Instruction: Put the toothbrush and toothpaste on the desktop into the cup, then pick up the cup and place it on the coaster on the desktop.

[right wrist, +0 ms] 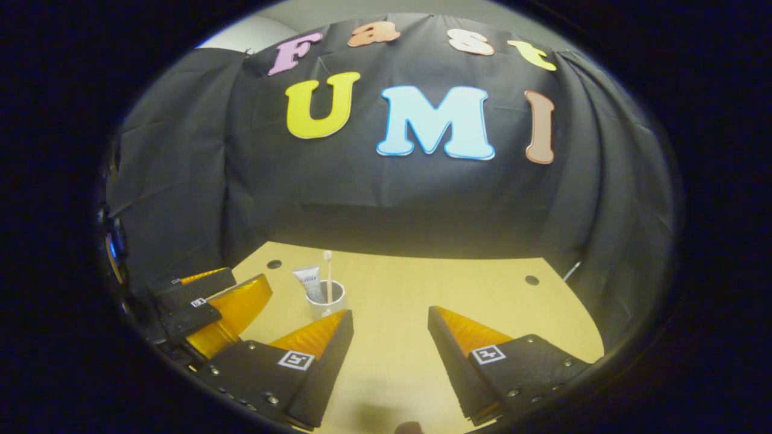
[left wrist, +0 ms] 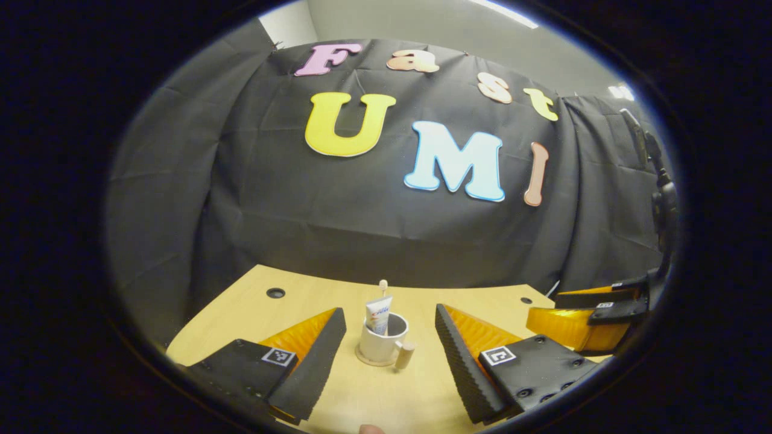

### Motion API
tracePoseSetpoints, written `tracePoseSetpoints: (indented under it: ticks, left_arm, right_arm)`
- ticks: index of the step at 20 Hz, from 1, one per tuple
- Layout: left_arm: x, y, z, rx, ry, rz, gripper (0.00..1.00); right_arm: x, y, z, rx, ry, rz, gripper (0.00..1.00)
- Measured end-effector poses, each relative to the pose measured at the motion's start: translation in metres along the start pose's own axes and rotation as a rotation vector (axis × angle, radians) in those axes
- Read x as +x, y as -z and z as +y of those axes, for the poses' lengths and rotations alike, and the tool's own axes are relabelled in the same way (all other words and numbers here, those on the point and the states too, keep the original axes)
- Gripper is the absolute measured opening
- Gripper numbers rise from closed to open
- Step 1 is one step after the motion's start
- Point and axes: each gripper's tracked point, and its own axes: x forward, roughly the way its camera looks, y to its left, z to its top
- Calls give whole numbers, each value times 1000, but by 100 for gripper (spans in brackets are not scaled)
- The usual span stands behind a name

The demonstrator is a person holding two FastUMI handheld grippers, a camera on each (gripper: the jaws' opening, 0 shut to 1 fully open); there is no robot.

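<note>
left tongs spread | right tongs spread | cup on coaster, mostly hidden | toothpaste, toothbrush bottoms hidden inside

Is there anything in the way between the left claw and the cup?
Nothing visible. The cup sits on the coaster, straight ahead of the open left claw, with bare desk between them. The toothpaste and toothbrush are in the cup. The right claw is off to the side.
</note>
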Motion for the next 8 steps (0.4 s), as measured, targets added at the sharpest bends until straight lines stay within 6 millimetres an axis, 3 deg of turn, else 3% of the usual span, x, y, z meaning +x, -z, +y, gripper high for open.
tracePoseSetpoints:
  ticks: [3,4,5,8]
  left_arm:
    - [-4,-4,-12,16,4,-10,96]
    - [-6,-5,-15,19,6,-15,96]
    - [-8,-7,-19,19,6,-21,95]
    - [-14,-12,-27,20,5,-33,92]
  right_arm:
    - [-21,-22,-5,-58,18,-161,79]
    - [-25,-30,-7,-86,24,-201,95]
    - [-30,-33,-8,-110,35,-233,98]
    - [-41,-45,-9,-170,59,-308,96]
